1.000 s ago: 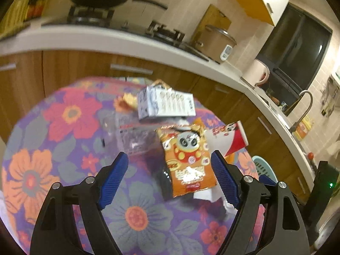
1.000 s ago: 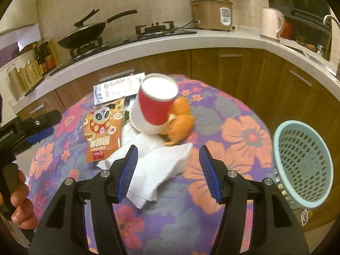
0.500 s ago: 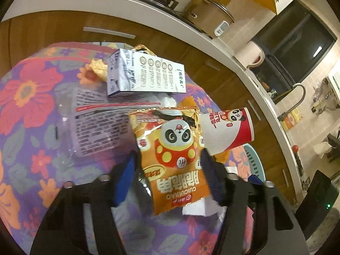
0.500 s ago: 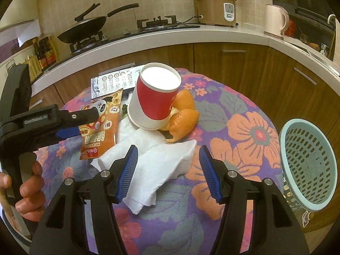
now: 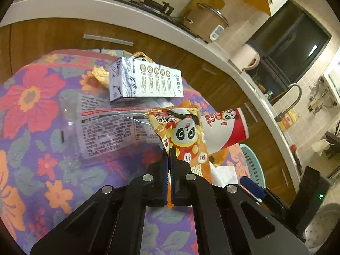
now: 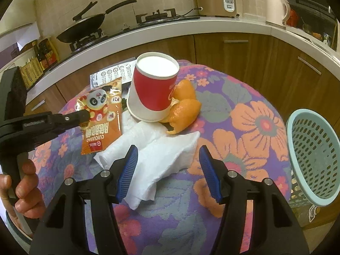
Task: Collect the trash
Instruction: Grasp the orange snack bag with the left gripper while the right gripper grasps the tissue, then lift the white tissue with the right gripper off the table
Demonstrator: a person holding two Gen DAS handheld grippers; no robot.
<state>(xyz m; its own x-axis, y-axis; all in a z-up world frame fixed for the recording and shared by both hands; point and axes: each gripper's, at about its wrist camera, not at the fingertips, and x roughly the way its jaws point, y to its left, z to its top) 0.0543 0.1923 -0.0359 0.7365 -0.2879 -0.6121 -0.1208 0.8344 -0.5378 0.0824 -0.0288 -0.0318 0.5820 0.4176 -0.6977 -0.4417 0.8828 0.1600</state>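
In the left wrist view our left tongs (image 5: 170,159) are clamped on the edge of the orange snack bag (image 5: 187,136), above the flowered table (image 5: 42,127), with a clear wrapper (image 5: 102,127), a white carton (image 5: 146,82) and a tipped red cup (image 5: 225,129) close by. In the right wrist view our right tongs (image 6: 169,170) stand open over the white tissue (image 6: 161,155), the bag (image 6: 102,114) hangs at the left, and the basket (image 6: 314,161) sits beyond the table's right edge.
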